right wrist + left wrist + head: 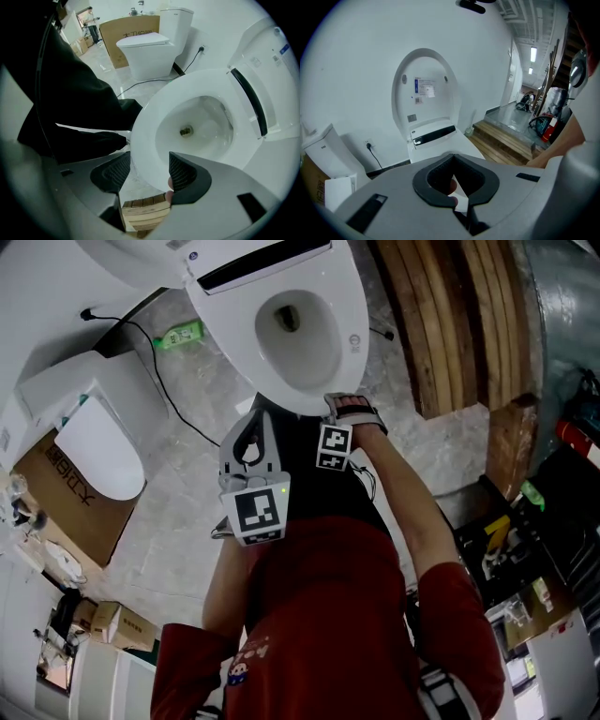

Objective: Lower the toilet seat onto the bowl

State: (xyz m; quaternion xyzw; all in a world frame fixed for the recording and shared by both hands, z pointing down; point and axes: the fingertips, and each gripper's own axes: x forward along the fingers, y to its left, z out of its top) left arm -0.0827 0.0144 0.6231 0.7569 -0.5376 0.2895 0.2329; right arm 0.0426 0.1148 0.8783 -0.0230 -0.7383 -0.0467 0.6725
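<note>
Jaws of the right gripper (147, 161) stand well apart, straddling the front edge of the toilet seat (146, 117). The white rim passes between the ribbed pads, close against the right-hand one with a gap showing on the other side, so I judge it guided rather than clamped. The left gripper (452, 157) hangs back from the toilet with its tips pressed together and nothing of the task's between them. Outward from the right gripper, the seat reads as an oval ring lying about level over the bowl (201, 129), whose drain shows through its middle; whether the ring rests fully on the porcelain I cannot tell. Its long axis runs from the hinge at the back, under the black-striped unit (433, 135), to the rounded nose, and that nose points at the person, toward the right gripper. Behind it the lid (424, 89) stands upright against the wall. By my reading the lowering is at its last stage or just done. The next move calls for letting the nose settle gently, then drawing the right gripper straight back off the edge without lifting the ring or dragging it sideways.
</note>
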